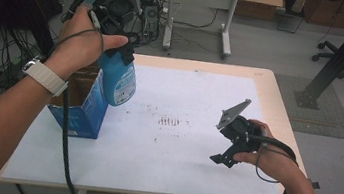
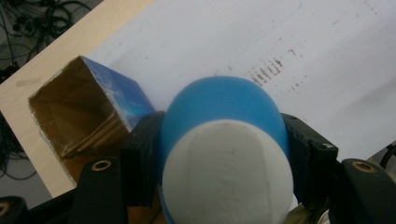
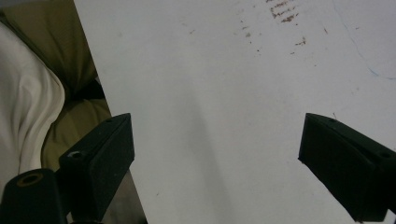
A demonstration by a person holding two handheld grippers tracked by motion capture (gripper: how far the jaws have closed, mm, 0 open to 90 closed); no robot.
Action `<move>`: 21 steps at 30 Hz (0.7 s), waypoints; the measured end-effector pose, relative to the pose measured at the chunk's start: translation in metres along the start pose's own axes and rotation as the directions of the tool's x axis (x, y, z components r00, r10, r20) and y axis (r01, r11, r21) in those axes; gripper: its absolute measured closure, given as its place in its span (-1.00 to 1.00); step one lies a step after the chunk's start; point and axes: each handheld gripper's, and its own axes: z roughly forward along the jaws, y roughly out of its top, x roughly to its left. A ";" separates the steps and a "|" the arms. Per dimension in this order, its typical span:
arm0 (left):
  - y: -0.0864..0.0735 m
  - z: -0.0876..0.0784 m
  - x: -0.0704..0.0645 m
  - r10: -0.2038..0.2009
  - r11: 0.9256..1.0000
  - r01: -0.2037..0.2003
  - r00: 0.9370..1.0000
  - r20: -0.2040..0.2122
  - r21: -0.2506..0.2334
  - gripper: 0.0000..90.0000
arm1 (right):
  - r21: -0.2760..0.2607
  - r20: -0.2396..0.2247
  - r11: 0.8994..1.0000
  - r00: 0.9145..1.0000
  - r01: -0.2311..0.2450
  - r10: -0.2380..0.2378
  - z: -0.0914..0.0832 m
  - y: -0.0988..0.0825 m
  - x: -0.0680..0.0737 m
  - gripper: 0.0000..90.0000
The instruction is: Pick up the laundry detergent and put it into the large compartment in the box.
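At the table's left edge stands an open-topped blue cardboard box [image 1: 80, 107], its brown interior visible in the left gripper view [image 2: 77, 109]. Just beside and above the box, the left gripper [image 1: 123, 50] holds a blue plastic bottle [image 1: 117, 81] clear of the white table sheet [image 1: 178, 148]. In the left gripper view the jaws are clamped against both sides of the bottle [image 2: 224, 116], white end toward the camera. Well apart to the right, the right gripper [image 1: 225, 154] hangs above the sheet, jaws spread wide, holding nothing [image 3: 215, 154].
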 end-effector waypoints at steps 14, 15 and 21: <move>0.000 -0.021 0.014 -0.087 0.996 0.087 0.996 -0.020 -0.014 -0.17 | -0.012 0.001 1.000 1.000 0.006 -0.006 -0.001 -0.001 -0.002 -0.76; -0.001 -0.023 0.016 -0.090 0.996 0.090 0.996 -0.022 -0.014 -0.17 | -0.013 0.001 1.000 1.000 0.007 -0.007 -0.001 -0.001 -0.002 -0.76; -0.002 -0.029 0.025 -0.131 0.991 0.130 0.991 -0.015 -0.017 -0.17 | -0.015 -0.001 1.000 1.000 0.010 -0.010 -0.002 0.001 -0.003 -0.76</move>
